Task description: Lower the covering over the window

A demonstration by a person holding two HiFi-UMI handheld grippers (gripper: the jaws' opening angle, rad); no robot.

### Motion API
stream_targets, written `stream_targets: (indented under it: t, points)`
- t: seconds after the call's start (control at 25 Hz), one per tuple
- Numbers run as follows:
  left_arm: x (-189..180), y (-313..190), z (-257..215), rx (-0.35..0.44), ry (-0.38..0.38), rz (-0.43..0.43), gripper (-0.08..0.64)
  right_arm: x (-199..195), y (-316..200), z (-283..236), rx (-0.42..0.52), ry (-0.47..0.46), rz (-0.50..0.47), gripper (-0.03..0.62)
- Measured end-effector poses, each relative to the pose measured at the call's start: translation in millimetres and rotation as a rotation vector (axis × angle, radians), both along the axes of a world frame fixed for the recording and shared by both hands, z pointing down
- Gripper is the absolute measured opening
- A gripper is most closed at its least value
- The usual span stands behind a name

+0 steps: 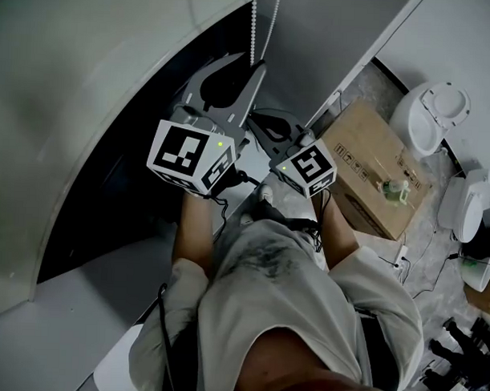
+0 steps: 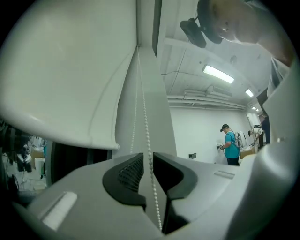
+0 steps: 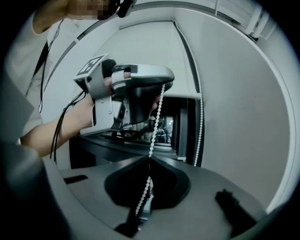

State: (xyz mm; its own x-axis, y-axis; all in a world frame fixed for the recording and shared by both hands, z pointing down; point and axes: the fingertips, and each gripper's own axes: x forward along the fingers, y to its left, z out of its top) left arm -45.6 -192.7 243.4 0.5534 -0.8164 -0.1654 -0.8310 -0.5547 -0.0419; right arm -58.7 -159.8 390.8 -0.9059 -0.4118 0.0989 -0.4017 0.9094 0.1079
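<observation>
One white blind hangs partway down over the dark window. Of the two tools, the left tool is the higher, raised close to the blind's bottom edge. Its jaws stand a narrow gap apart, and the bead chain runs down through that gap without being pinched. The right tool sits just below it, jaws closed tight on the same chain, which rises from its tips up into the left tool. A second strand of the loop hangs free beside the window frame.
</observation>
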Motion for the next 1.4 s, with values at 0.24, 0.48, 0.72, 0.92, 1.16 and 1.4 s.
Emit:
stream_targets:
  t: [0.24,0.48,0.72,0.92,1.16,1.4]
  points:
    - [0,6,-1,0.008,0.037,0.018,0.020,-2,1,3,0.002,-0.001,0.004,0.018]
    - [0,12,10,-0.011,0.040,0.023,0.018,-4,5,14,-0.011,0.028,-0.001,0.018]
    - [-1,12,44,-0.078,0.044,0.026,0.017,-4,11,46,-0.063,0.074,0.005,0.018]
    - [0,11,70,-0.123,0.038,0.025,0.018,-2,14,71,-0.106,0.106,0.007,0.018]
    - [1,12,98,-0.181,0.033,0.022,0.018,0,19,97,-0.151,0.140,0.008,0.018]
    - [2,14,124,-0.233,0.025,0.016,0.018,2,26,121,-0.189,0.177,-0.001,0.018]
